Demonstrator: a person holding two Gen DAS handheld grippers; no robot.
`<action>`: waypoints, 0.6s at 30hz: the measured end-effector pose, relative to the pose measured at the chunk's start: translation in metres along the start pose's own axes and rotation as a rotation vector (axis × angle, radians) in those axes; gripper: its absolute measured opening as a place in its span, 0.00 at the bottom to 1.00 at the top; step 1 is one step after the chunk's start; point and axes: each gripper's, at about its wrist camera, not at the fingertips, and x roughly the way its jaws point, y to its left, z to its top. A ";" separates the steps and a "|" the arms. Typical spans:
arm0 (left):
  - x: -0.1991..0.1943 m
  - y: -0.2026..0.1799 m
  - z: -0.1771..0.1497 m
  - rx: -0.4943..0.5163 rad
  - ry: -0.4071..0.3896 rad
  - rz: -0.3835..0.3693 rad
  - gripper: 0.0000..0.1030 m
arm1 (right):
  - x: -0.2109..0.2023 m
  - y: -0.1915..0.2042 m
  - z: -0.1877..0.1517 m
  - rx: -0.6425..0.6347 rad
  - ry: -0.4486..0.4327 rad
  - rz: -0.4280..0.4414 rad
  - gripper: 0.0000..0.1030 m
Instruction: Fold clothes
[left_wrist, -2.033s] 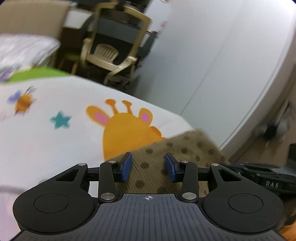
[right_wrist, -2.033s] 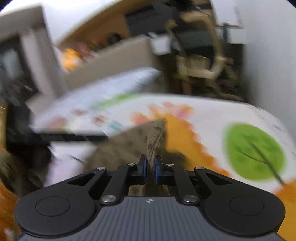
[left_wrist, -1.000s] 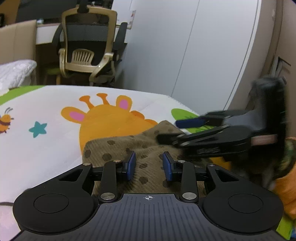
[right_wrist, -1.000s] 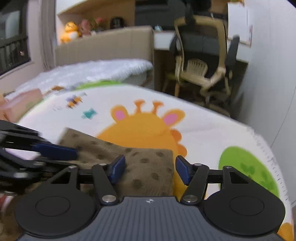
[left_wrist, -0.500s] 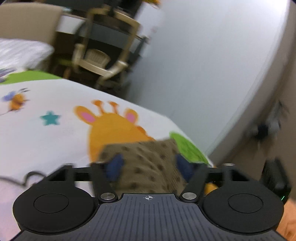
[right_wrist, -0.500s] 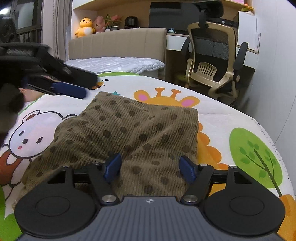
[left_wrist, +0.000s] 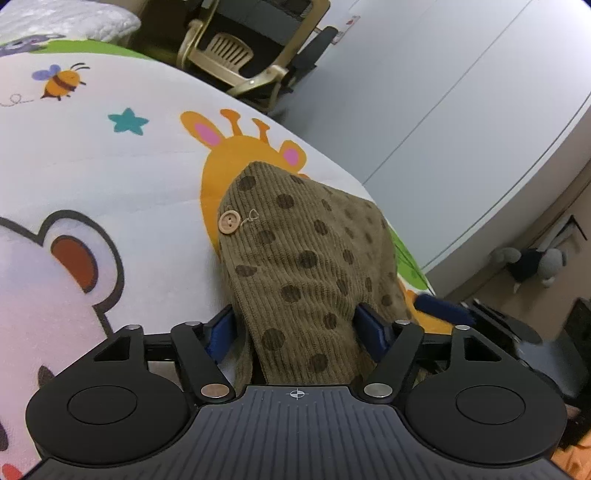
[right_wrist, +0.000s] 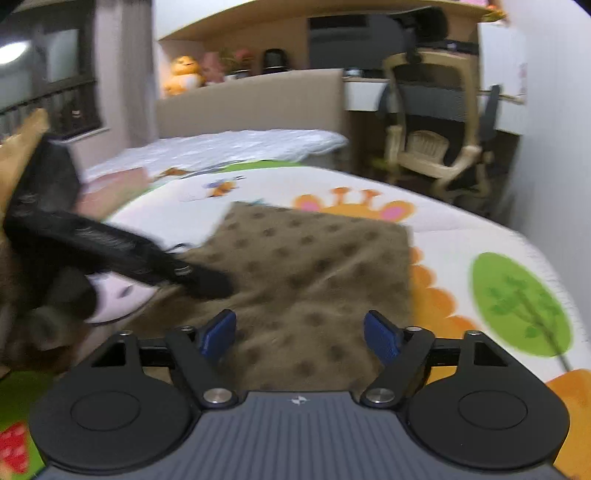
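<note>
A brown corduroy garment (left_wrist: 303, 266) with dark dots and a wooden button (left_wrist: 229, 222) lies on a white cartoon play mat (left_wrist: 110, 177). My left gripper (left_wrist: 299, 332) is open wide, and a raised fold of the garment bulges between its blue pads without being clamped. In the right wrist view the garment (right_wrist: 317, 266) lies flat as a folded rectangle. My right gripper (right_wrist: 300, 334) is open just above its near edge. The left gripper (right_wrist: 155, 262) shows there blurred, reaching onto the garment's left side.
The mat (right_wrist: 480, 236) ends at the right near a white wardrobe (left_wrist: 424, 92). A beige office chair (right_wrist: 432, 147) and desk stand beyond the far edge. A bed (right_wrist: 229, 147) with a white cover lies at the back left. A grey soft toy (left_wrist: 532, 264) sits on the floor.
My left gripper has swung back down over the garment's left side, and a fold now rises between its open pads. My right gripper has stayed open over the near edge.
</note>
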 end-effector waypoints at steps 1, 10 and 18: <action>0.000 0.000 0.000 0.001 -0.002 0.001 0.70 | 0.001 0.003 -0.004 -0.013 0.013 -0.002 0.80; -0.003 -0.002 -0.006 0.041 -0.026 0.013 0.70 | -0.002 0.002 0.022 -0.032 -0.001 -0.068 0.83; -0.003 0.002 -0.012 0.045 -0.058 -0.003 0.73 | 0.048 -0.005 0.019 -0.037 0.050 -0.239 0.91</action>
